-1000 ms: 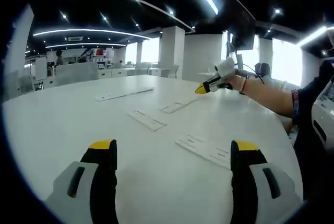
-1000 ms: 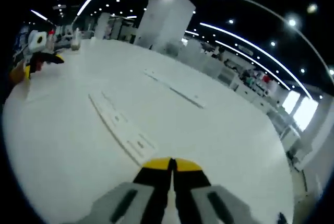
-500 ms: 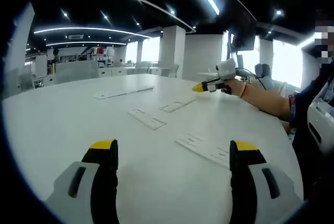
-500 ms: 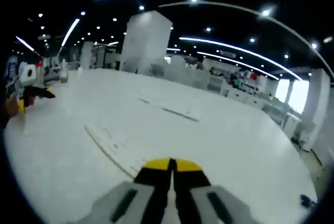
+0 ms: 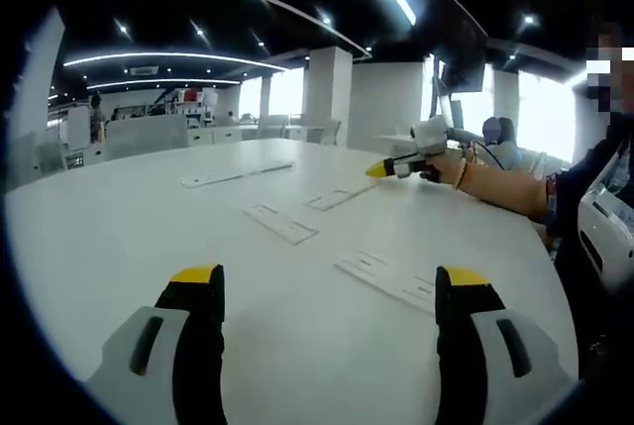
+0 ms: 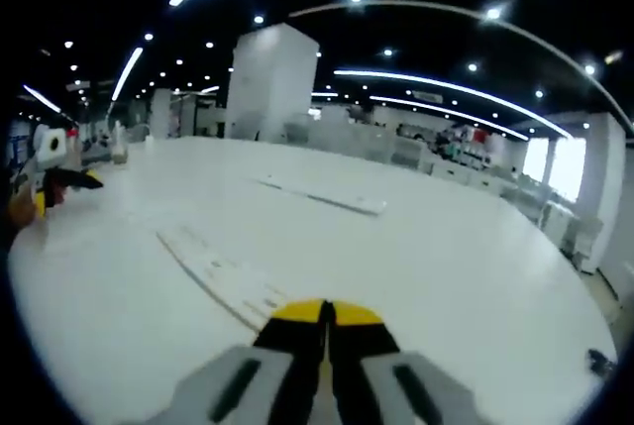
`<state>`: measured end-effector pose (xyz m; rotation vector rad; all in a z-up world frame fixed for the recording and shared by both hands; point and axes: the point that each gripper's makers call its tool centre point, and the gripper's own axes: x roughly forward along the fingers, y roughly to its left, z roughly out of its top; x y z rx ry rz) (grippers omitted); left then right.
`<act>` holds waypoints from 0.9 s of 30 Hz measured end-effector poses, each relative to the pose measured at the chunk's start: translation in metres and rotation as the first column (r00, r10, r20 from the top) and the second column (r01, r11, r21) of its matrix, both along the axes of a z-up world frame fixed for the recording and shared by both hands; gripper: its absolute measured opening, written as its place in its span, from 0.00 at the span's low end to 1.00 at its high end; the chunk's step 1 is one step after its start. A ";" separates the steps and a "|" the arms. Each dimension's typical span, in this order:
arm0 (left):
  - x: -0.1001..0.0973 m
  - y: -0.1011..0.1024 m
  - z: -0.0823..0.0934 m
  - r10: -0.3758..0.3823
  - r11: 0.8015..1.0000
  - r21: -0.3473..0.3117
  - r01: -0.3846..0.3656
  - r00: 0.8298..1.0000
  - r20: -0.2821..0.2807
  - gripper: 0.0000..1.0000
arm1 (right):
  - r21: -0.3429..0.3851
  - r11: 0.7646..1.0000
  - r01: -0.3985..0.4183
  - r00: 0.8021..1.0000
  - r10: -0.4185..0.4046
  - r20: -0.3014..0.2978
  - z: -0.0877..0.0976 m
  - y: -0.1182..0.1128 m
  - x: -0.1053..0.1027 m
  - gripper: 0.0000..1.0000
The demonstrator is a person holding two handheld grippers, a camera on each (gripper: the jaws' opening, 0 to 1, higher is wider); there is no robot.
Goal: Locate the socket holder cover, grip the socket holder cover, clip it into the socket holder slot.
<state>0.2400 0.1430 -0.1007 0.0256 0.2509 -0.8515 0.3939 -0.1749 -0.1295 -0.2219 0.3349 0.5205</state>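
The right tool (image 5: 381,167) is levelling out and easing lower over the white bench (image 5: 119,237), its yellow tips clenched together on nothing, while the left tool (image 5: 327,291) is staying put near the bench's near edge with its jaws spread wide and empty. Several flat white strips are lying loose toward the middle of the bench; I cannot tell which is the cover and which the holder. The nearest strip (image 6: 223,276) is now sitting just ahead of the right tool (image 6: 325,314). To me, the search is ending and the grip has not begun.
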 end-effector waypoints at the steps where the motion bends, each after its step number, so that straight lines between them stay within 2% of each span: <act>1: 0.000 0.000 0.000 0.000 1.000 0.000 0.000 1.000 -0.001 0.87 | -0.005 1.000 -0.001 1.000 0.001 0.000 -0.001 0.000 0.000 0.04; 27: 0.001 0.000 -0.005 0.007 1.000 0.017 -0.007 1.000 -0.004 0.86 | -0.033 0.999 -0.008 1.000 0.007 -0.011 -0.008 0.003 0.000 0.04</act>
